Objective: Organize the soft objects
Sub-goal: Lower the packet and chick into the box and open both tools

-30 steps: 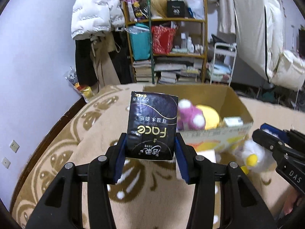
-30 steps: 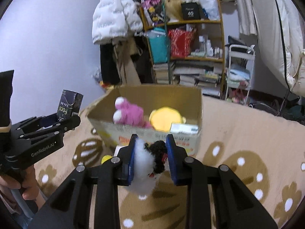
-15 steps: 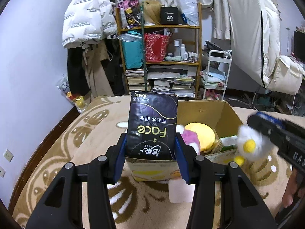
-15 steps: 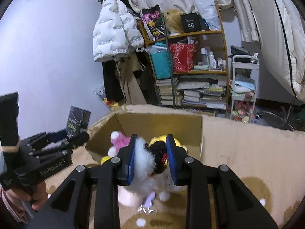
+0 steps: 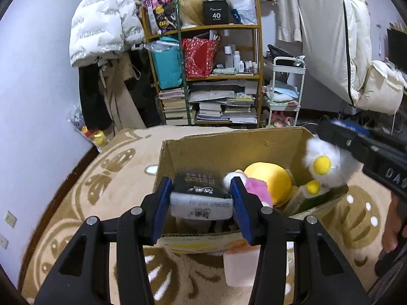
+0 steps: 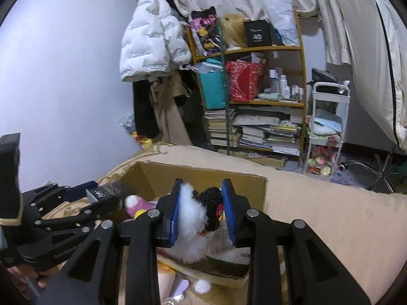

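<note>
**Two claws, both loaded, over open box**

Left gripper [image 5: 201,204]: clamped on black tissue pack [image 5: 201,198], tipped forward over cardboard box [image 5: 229,150]. Right gripper [image 6: 202,209]: clamped on white-and-black plush toy [image 6: 193,218]. Beneath, inside box: pink plush [image 5: 255,189], yellow plush [image 5: 269,178]. Beyond: bookshelf [image 5: 211,76].

Black tissue pack [image 5: 201,193] and white fluffy plush [image 6: 190,218] over open cardboard box [image 5: 229,147] of toys

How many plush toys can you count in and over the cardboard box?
3. A pink plush and a yellow plush lie inside the box; a white fluffy plush is held over it by the right gripper. Others may be hidden.
</note>
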Tool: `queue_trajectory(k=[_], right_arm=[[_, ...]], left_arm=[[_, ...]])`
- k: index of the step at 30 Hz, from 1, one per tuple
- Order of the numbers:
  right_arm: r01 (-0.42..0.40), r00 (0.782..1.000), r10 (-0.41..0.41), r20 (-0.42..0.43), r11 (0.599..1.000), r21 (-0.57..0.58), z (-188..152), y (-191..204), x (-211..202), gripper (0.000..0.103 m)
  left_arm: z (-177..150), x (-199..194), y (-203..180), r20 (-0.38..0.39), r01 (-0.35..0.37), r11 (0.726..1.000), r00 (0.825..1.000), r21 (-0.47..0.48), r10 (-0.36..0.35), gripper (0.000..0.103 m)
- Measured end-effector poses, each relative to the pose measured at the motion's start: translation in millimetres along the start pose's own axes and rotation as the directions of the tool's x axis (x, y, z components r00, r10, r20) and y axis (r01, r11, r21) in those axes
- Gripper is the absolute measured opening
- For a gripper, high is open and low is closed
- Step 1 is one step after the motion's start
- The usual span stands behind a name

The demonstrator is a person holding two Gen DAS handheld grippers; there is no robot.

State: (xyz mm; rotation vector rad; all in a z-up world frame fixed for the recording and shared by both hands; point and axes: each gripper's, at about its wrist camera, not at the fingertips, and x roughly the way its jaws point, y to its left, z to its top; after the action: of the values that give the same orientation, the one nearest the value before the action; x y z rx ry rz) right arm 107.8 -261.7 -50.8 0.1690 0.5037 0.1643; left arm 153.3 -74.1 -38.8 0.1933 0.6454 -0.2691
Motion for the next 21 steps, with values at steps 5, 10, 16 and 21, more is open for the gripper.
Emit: queue_trajectory(k=[5, 10, 16, 21], right_arm=[[0.001, 0.999, 0.001, -0.047, 0.999, 0.039, -6, -12, 13, 0.032], [-0.008, 0.997, 0.014, -0.070, 0.996, 0.084, -10, -21, 15, 0.034], [-0.007, 0.996, 0.015, -0.090, 0.996, 0.091, -11, -20, 14, 0.037], [-0.006, 0.995, 0.014, -0.097, 0.997, 0.080, -14, -17, 8, 0.045]], left_arm=[[-1, 10, 7, -0.030, -0.015, 0.999, 0.999, -0.031, 0.014, 0.046], [-5, 12, 11, -0.058, -0.016, 0.999, 0.998, -0.048, 0.013, 0.051], [-9, 5, 14, -0.066, -0.030, 0.998, 0.998, -0.056, 0.027, 0.064], [-14, 3, 22, -0.086, -0.035, 0.995, 0.996, -0.093, 0.027, 0.072]])
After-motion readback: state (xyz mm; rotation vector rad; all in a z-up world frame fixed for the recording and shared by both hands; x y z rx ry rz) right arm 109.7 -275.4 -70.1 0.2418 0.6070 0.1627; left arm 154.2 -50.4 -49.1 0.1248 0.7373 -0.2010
